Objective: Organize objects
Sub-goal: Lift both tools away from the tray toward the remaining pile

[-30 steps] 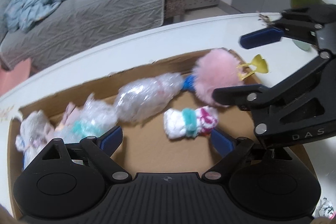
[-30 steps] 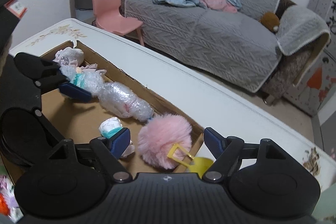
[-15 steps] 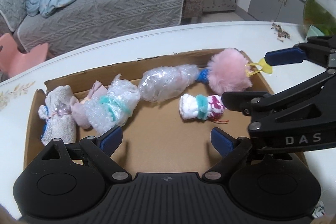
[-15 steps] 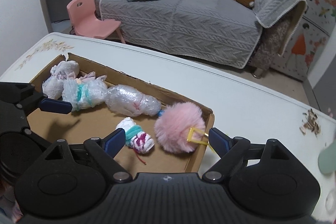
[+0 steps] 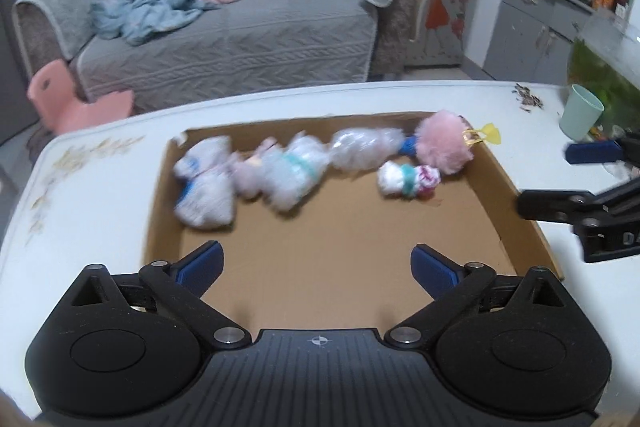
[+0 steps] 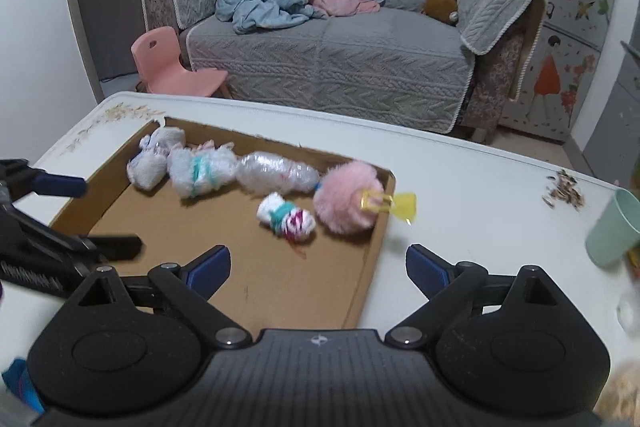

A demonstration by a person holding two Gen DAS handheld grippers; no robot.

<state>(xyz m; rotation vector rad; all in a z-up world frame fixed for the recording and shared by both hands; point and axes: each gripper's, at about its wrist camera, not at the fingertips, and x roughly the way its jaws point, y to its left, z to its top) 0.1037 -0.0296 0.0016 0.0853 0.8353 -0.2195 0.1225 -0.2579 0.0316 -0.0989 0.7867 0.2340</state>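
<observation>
A shallow cardboard tray (image 5: 500,179) (image 6: 200,227) lies on the white table. Along its far wall sit a white cloth bundle (image 5: 204,187) (image 6: 154,163), a wrapped bundle with a teal band (image 5: 288,175) (image 6: 200,171), a clear bubble-wrap roll (image 5: 364,153) (image 6: 276,175) and a pink pompom (image 5: 444,147) (image 6: 348,203) with a yellow clip. A small sock roll (image 5: 408,179) (image 6: 286,217) lies in front of them. My left gripper (image 5: 316,263) (image 6: 88,215) hovers over the tray's near-left part and my right gripper (image 6: 318,265) (image 5: 576,179) over its right edge. The jaws of both are opening, with nothing between them.
A mint cup (image 5: 580,117) (image 6: 614,233) and scattered seed husks (image 5: 528,99) (image 6: 562,189) sit on the table to the right of the tray. A glass tank (image 5: 600,75) stands at the far right. Beyond the table are a grey sofa and a pink chair.
Both grippers have drawn back and up from the tray, their jaws have spread wider, and both have rolled so the scene looks level. The things in the tray lie where they were.
</observation>
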